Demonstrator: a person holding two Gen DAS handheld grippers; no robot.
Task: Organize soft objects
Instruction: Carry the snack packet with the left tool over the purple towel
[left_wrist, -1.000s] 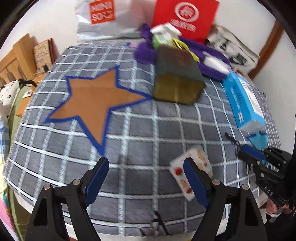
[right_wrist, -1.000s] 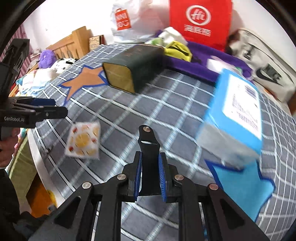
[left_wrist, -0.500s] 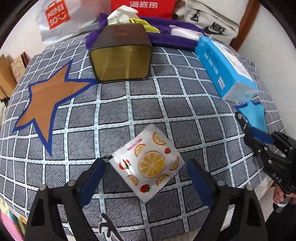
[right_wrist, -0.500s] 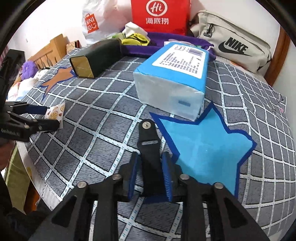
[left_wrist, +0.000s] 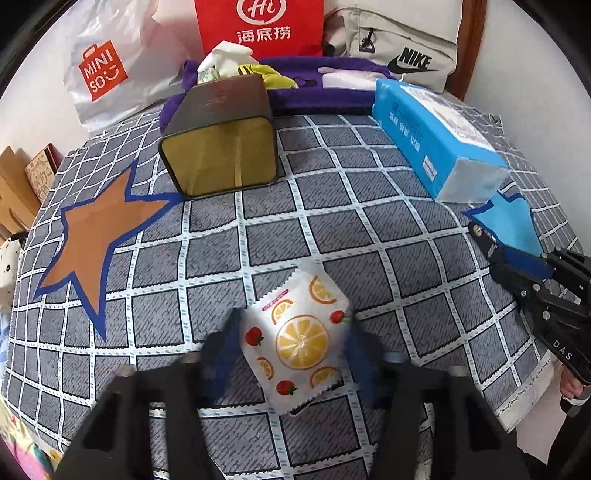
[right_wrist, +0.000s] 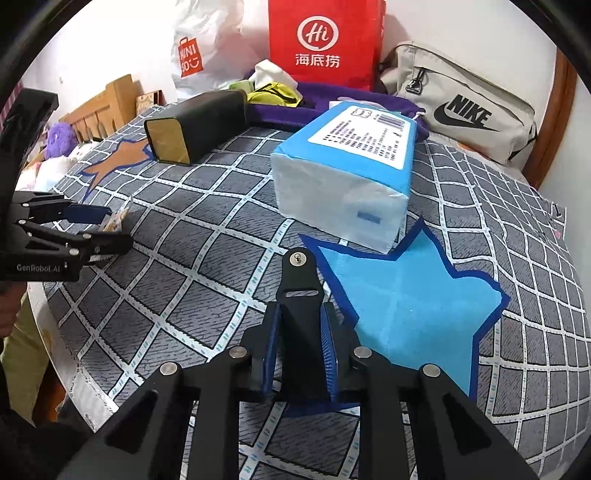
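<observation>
A white fruit-print packet (left_wrist: 297, 338) lies on the grey checked cloth (left_wrist: 332, 221). My left gripper (left_wrist: 291, 350) has its blurred fingers on either side of the packet, closing around it; from the right wrist view (right_wrist: 99, 229) the packet (right_wrist: 114, 221) sits between its fingers. A blue tissue pack (right_wrist: 347, 177) lies by the blue star patch (right_wrist: 410, 306); it also shows in the left wrist view (left_wrist: 436, 144). My right gripper (right_wrist: 299, 354) is shut and empty, low over the blue star's near edge.
A dark tin box (left_wrist: 221, 147) lies on its side near an orange star patch (left_wrist: 96, 236). Bags, a purple cloth (left_wrist: 317, 96) and a Nike pouch (right_wrist: 461, 107) line the back. The bed edge runs near both grippers.
My left gripper has moved forward over the packet and its fingers have drawn in around it. My right gripper has shifted slightly and stays shut.
</observation>
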